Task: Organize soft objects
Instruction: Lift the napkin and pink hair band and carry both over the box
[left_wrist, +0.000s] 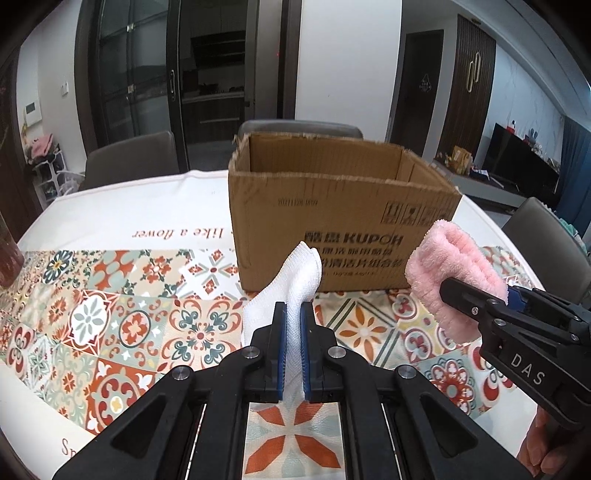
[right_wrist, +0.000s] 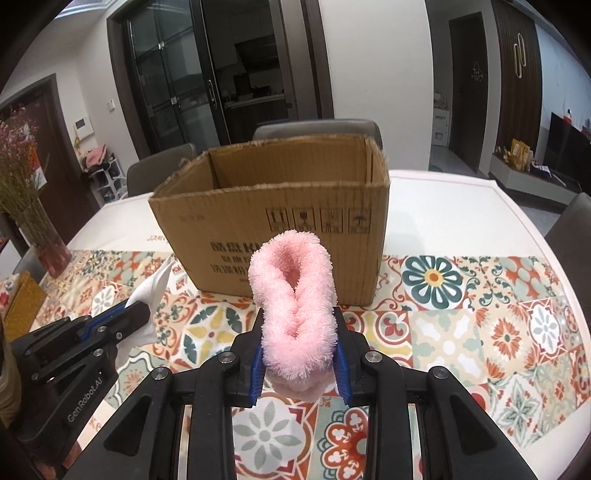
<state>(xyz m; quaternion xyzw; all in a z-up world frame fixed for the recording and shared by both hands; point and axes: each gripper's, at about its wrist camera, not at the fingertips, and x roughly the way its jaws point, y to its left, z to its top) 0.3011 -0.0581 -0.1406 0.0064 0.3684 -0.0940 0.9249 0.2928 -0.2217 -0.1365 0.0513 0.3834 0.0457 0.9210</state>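
We hold: left gripper (left_wrist: 293, 314), jaws clamping white cloth (left_wrist: 299, 280); right gripper (right_wrist: 299, 332), jaws clamping pink towel (right_wrist: 291, 291); both before open cardboard box (left_wrist: 332, 206).

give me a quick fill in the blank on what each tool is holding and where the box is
The left tool is shut on a ____ cloth.
The right tool is shut on a fluffy ____ cloth.
The cardboard box stands open at the ____.
The box stands on a table covered with a ____ cloth.

Missing words: white; pink; top; patterned
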